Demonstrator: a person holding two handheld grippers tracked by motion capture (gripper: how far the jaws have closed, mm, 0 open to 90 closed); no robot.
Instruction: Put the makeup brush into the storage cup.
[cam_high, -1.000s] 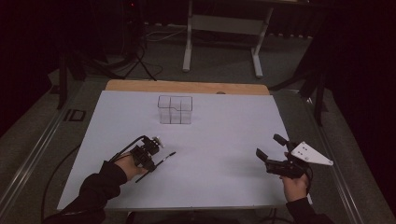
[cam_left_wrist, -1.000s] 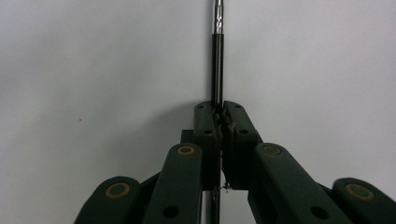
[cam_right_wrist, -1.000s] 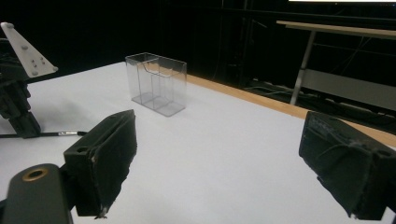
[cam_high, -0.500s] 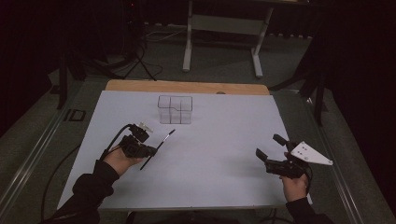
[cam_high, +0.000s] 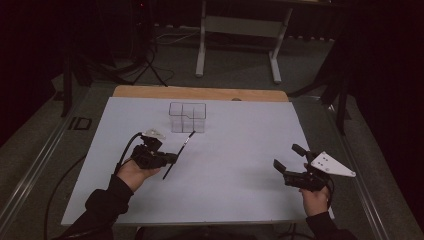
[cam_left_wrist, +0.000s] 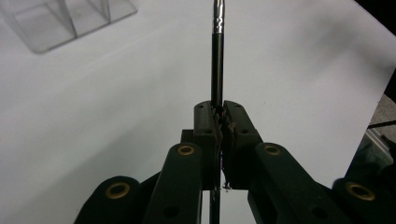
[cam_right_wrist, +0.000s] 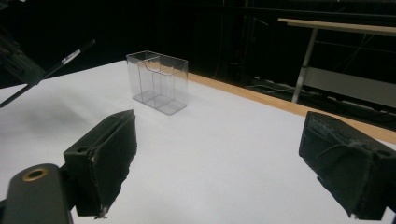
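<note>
One black pen clenched in left tool; one clear divided box far on counter; right tool released, holding nothing.

You have bare white tabletop across the whole middle between your two hands; only the clear plastic holder stands in the way near the far edge, with the black pen slanting just before it
</note>
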